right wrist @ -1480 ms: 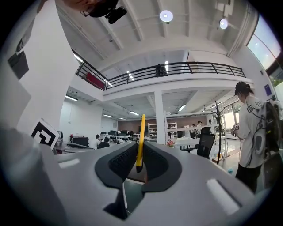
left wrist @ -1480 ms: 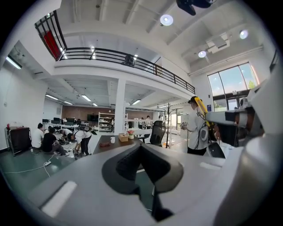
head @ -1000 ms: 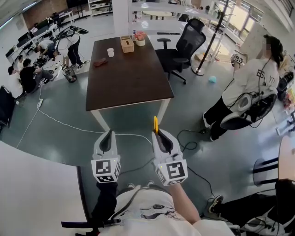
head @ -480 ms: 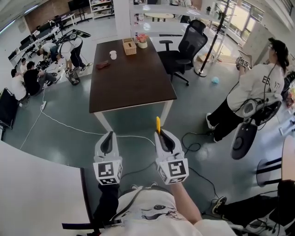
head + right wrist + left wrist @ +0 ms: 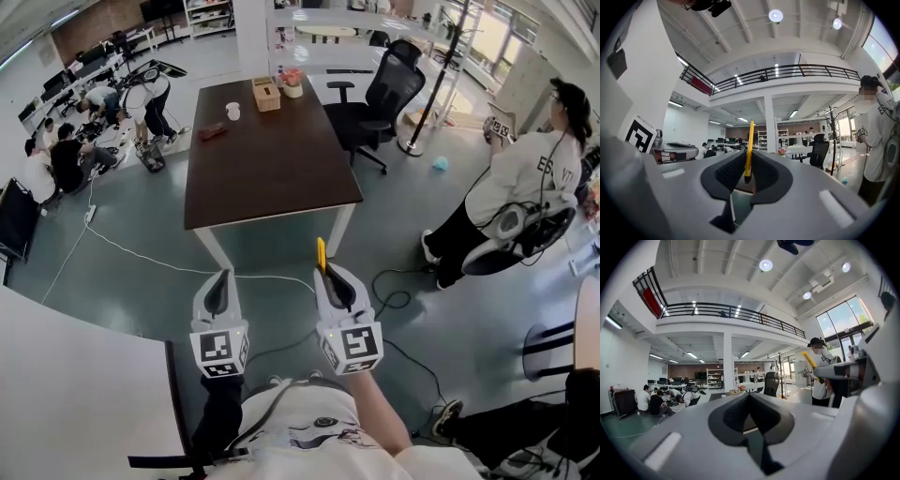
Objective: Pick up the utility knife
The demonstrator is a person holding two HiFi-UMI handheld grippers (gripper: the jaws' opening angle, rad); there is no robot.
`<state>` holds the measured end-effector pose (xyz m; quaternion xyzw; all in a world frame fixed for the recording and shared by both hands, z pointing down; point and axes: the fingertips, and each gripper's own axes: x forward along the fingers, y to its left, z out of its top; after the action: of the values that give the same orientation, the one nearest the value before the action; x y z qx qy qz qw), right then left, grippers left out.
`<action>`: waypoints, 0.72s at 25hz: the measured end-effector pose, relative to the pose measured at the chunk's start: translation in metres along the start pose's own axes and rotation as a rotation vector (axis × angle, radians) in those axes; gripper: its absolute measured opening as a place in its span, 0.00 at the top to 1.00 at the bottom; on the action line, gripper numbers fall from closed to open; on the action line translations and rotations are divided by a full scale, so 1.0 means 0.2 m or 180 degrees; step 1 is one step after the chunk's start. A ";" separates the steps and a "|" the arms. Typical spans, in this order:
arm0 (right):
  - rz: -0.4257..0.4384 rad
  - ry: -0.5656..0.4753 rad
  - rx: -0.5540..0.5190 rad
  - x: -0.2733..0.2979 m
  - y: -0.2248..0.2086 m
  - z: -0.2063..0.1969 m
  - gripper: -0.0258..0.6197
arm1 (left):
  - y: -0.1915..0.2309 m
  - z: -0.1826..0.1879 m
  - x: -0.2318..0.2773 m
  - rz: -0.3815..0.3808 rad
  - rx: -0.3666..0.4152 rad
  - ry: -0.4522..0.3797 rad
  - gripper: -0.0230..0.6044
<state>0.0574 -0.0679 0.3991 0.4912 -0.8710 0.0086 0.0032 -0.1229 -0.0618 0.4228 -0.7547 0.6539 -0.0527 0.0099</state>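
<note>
Nearby, right gripper (image 5: 330, 273) clamps the yellow utility knife (image 5: 320, 253); left gripper (image 5: 220, 281) closed, empty; dark table (image 5: 272, 155) and chair (image 5: 386, 89) stand beyond.

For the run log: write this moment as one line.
right gripper: shut on utility knife, knife upright | left gripper: shut, empty | both grippers: held above floor, short of table

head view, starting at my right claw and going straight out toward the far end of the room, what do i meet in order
right claw → utility knife sticking out of it → dark table → wooden box at the table's far end
</note>
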 end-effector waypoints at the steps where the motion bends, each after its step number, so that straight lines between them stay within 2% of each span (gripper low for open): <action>1: 0.0008 -0.0002 -0.0004 0.00 0.00 0.00 0.89 | 0.00 0.00 0.00 0.0003 -0.0001 0.0002 0.97; 18: 0.0020 0.0041 -0.0052 0.03 0.02 0.00 0.89 | 0.04 -0.01 0.00 0.0044 -0.0024 0.0020 0.97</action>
<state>0.0497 -0.0713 0.3992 0.4884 -0.8725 0.0046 0.0129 -0.1314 -0.0631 0.4236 -0.7500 0.6593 -0.0525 0.0054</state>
